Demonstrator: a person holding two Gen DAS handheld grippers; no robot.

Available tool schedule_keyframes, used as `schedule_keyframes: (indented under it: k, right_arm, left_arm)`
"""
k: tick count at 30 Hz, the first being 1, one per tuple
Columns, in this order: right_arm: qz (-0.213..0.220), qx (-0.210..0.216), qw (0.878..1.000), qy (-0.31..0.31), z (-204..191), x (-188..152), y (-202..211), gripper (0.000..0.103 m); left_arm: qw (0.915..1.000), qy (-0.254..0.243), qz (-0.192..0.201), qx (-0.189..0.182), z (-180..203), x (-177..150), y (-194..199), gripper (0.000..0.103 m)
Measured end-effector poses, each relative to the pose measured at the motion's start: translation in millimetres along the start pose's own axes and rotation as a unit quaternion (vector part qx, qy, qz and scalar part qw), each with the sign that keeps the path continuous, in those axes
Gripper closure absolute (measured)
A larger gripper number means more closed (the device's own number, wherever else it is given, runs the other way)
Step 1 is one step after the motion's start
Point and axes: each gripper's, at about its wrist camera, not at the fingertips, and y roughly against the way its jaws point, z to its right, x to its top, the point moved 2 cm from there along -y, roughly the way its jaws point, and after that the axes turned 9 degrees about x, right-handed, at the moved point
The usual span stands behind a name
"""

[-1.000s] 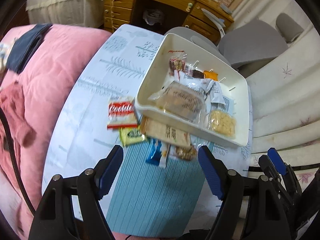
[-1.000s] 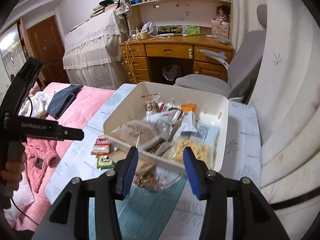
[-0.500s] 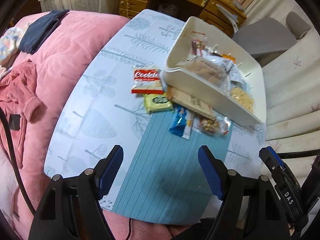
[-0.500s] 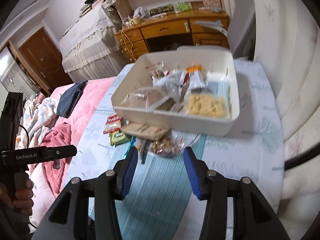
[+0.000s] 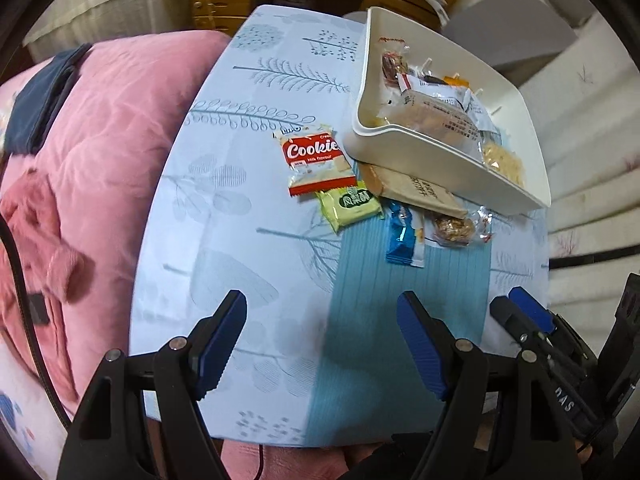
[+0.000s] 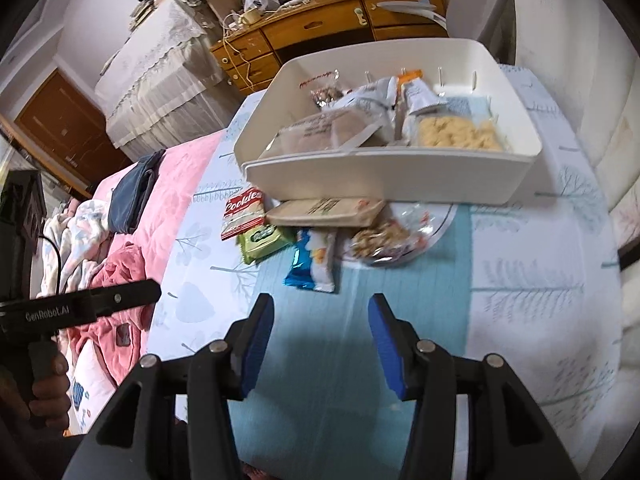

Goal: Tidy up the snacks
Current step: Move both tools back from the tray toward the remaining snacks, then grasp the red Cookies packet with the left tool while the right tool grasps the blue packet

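Looking down, we see the left gripper (image 5: 322, 336) spread wide and empty at the frame bottom. The right gripper (image 6: 320, 340) is opening, nothing between. The red cookie packet (image 5: 318, 164) lies center, touching the white snack bin (image 5: 452, 162).

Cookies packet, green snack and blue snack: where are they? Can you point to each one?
Cookies packet (image 5: 316, 160): left wrist view, on the red label.
Green snack (image 5: 352, 205): left wrist view, on the middle of its wrapper.
Blue snack (image 6: 310, 258): right wrist view, on the blue half of its wrapper.
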Motion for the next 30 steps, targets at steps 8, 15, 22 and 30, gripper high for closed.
schedule_keyframes:
  k: [8, 15, 22, 30]
  right_arm:
    - [0.029, -0.043, 0.997, -0.053, -20.0, -22.7, -28.9, 0.040]
    - [0.050, -0.078, 0.991, -0.094, -21.7, -31.3, -52.2, 0.040]
    - [0.072, -0.108, 0.986, -0.102, -21.0, -26.4, -69.6, 0.040]
    - [0.084, -0.131, 0.984, -0.082, -19.8, -14.7, -91.5, 0.040]
  left_arm:
    - [0.9951, -0.096, 0.006, -0.024, -6.6, 31.4, -17.1, 0.025]
    - [0.9845, -0.174, 0.005, -0.018, 0.9, 61.2, -41.7, 0.021]
    - [0.9753, -0.220, 0.002, -0.018, 8.9, 87.3, -74.8, 0.021]
    - [0.9720, -0.232, 0.013, -0.038, 17.0, 111.8, -113.5, 0.021]
